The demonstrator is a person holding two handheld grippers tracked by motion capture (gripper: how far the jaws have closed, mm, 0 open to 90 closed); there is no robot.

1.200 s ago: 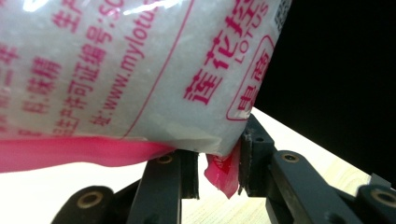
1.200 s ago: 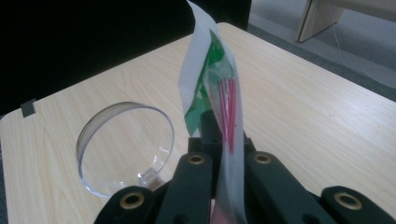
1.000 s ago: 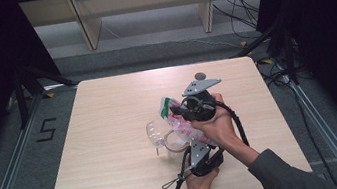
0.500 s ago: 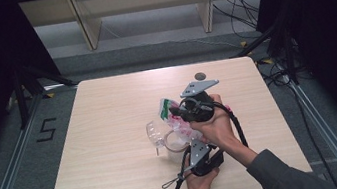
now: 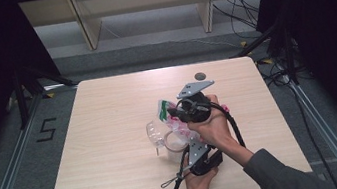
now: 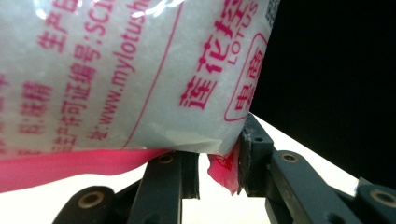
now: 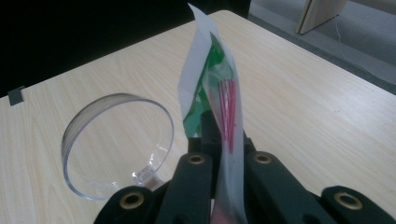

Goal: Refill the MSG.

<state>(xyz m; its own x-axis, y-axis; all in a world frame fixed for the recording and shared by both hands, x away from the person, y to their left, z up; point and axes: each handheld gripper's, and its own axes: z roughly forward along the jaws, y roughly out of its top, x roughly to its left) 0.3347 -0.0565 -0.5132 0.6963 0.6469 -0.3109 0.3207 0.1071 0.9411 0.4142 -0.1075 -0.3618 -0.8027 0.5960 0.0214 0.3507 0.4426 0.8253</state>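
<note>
A white bag (image 6: pixel 140 70) printed with pink lettering hangs above the table, held between both grippers. My left gripper (image 6: pixel 218 158) comes from below, and its jaws close on the bag's pink bottom corner. The green and white top edge of the bag (image 7: pixel 210 84) stands upright in my right gripper (image 7: pixel 224 140), which is shut on it. From above, the bag (image 5: pixel 172 119) sits between the right gripper (image 5: pixel 174 111) and the left gripper (image 5: pixel 187 139). A clear plastic cup (image 5: pixel 158 134) lies on its side just left of the bag; the same cup (image 7: pixel 116 140) has its open mouth facing the camera in the right gripper view.
The wooden table (image 5: pixel 119 182) has bare room to the left and at the back. A small dark round spot (image 5: pixel 199 75) marks its far edge. A black cable (image 5: pixel 174 182) trails off the front edge. Wooden shelf legs (image 5: pixel 85 26) stand behind the table.
</note>
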